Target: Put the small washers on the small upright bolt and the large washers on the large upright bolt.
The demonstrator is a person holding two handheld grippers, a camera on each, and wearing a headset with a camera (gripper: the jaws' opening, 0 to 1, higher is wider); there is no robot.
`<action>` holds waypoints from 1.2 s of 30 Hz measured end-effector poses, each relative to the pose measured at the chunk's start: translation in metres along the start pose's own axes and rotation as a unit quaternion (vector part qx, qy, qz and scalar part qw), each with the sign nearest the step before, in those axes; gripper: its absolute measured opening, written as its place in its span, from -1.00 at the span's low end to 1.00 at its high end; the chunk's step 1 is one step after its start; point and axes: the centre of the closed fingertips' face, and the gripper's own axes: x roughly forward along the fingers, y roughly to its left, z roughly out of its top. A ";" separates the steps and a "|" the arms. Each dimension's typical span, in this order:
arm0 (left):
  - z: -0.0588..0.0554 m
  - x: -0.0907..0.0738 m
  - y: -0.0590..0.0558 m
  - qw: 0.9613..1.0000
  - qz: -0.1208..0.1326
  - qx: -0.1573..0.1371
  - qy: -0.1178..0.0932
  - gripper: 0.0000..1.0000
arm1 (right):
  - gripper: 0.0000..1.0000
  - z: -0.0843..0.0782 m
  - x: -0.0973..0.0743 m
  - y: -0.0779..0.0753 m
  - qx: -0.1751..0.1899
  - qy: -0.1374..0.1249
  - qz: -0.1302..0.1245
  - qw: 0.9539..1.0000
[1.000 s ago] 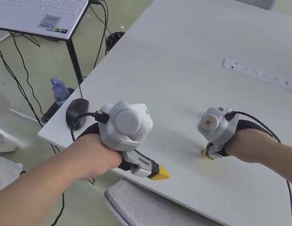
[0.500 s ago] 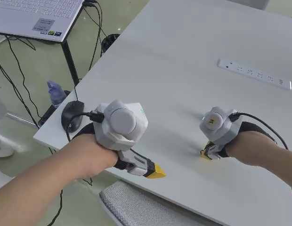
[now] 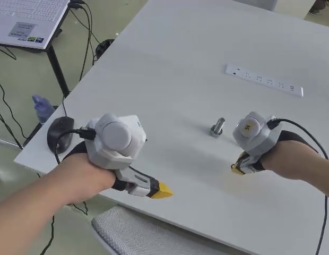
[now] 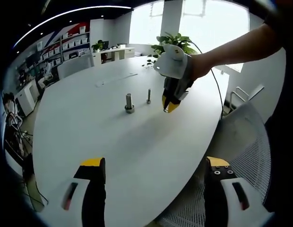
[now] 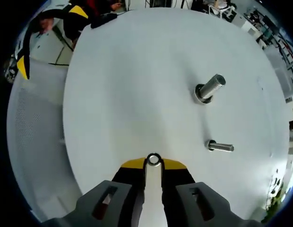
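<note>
Fingertips (image 5: 132, 164) of the right gripper (image 5: 153, 163) are pinched together on a washer (image 5: 153, 159), a little metal ring gripped by its rim at the very tips, its hole open toward that gripper's camera; it looks like one of the small ones, though I cannot be sure of its size. Beyond the tips, on the white table (image 5: 137, 71), stand both targets: the small bolt (image 5: 219, 147) nearer and to the right, the large bolt (image 5: 210, 89) farther off, the two near each other but apart. In the left gripper view the right gripper (image 4: 171, 105) hangs low over the table, close beside the small bolt (image 4: 149, 96), with the large bolt (image 4: 129, 102) on its far side. The left gripper (image 4: 154, 165) has its jaws spread wide and holds nothing; in the head view it (image 3: 160, 189) sits at the table's near edge, well apart from the large bolt (image 3: 217, 127).

To do this step well, the washer probably needs turning flat, hole downward, before it meets the bolt top; then centre it over the small bolt, lower it until the thread is through the hole, and only then let go. The grip is thin, so a gentle approach matters; a sideways bump could tip the bolt, which seems to stand free on its head.
</note>
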 end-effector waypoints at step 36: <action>-0.003 0.003 0.008 1.000 0.010 -0.018 0.006 0.93 | -0.76 0.016 -0.048 -0.078 0.018 -0.032 -0.034 0.999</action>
